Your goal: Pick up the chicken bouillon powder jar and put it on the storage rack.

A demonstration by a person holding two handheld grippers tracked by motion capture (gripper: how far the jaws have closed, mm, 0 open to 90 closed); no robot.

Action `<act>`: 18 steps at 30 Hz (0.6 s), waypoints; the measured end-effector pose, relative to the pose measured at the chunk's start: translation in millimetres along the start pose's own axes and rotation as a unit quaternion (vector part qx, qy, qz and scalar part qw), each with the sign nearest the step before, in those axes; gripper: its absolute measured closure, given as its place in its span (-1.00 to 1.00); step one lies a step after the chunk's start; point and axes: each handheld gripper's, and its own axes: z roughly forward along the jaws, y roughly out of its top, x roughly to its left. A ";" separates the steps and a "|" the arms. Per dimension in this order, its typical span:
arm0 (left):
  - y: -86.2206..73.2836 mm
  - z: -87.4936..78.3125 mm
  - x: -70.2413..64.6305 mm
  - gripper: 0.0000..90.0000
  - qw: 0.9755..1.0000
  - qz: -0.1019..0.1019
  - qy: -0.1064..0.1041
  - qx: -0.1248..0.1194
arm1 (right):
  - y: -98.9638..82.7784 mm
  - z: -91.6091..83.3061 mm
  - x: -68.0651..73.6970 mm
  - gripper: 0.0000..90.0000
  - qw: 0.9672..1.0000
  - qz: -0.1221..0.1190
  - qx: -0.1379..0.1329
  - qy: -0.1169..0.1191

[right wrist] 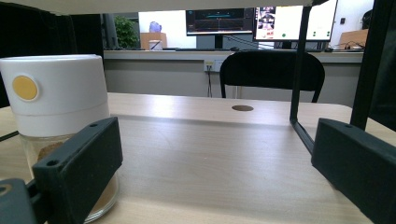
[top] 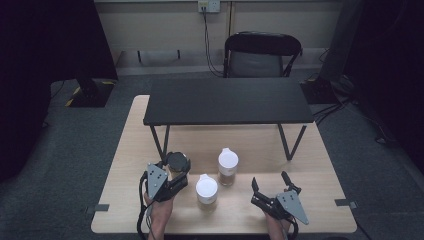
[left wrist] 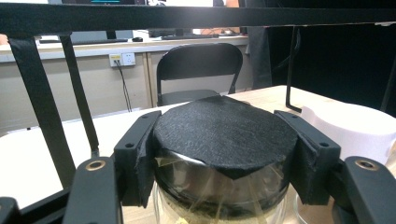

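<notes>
Your left tool (top: pixel 176 169) grips the clear glass jar with a round black lid (left wrist: pixel 224 135), pale contents inside, on the light wooden desk (top: pixel 320 185). Your right tool (top: pixel 272 187) stands open, empty, near two white-capped jars (top: pixel 206 192) holding brown powder.

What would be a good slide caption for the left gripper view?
Left gripper clamped, its fingers pressing both sides of a black-lidded glass jar over the wooden table.

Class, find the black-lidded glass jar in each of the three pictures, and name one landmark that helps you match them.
High view: black-lidded glass jar at left front of the table, in the left claw.
Left gripper view: jar centre, clamped between the jaws.
Right gripper view: not in it.
Shared landmark: the black chair behind the table.
</notes>
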 end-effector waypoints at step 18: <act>18.1 2.2 0.6 -0.22 1.000 0.013 -0.009 0.002 | 0.0 0.0 0.0 -0.98 1.000 0.000 0.000 0.000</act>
